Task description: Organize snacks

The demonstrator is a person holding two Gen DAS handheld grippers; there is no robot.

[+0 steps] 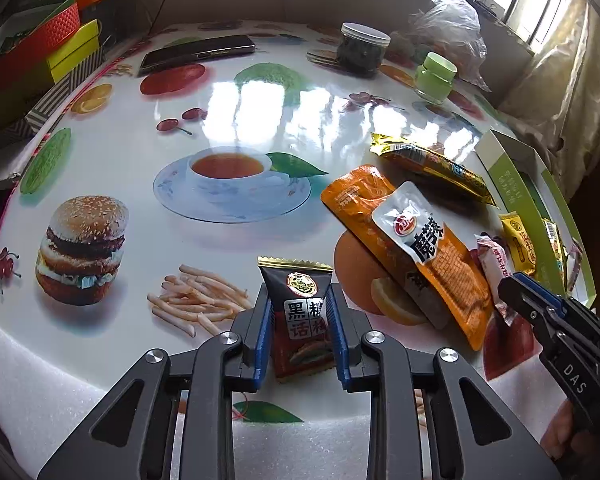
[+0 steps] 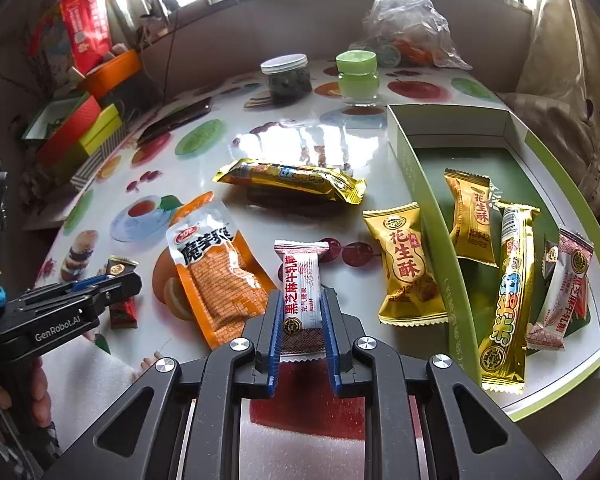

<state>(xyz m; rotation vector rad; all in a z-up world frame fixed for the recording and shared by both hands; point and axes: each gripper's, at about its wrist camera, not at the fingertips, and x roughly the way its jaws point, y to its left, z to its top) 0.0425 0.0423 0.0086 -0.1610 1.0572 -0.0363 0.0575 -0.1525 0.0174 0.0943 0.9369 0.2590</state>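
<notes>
My left gripper (image 1: 298,300) is shut on a black-and-red candy packet (image 1: 300,316) near the table's front edge; it also shows in the right wrist view (image 2: 120,304). My right gripper (image 2: 300,304) is shut on a white-and-red sesame candy packet (image 2: 302,280). On the table lie an orange konjac pouch (image 2: 216,276), a long gold bar (image 2: 292,178) and a gold peanut-crisp packet (image 2: 406,264). The green-and-white box (image 2: 420,184) at right holds several snacks (image 2: 508,288).
A glass-topped table with food prints (image 1: 228,120). At the back stand a white-lidded jar (image 2: 286,78), a green-lidded jar (image 2: 358,76), a plastic bag (image 2: 408,20) and a dark phone (image 1: 198,52). Coloured boxes (image 1: 52,52) are stacked off the left edge.
</notes>
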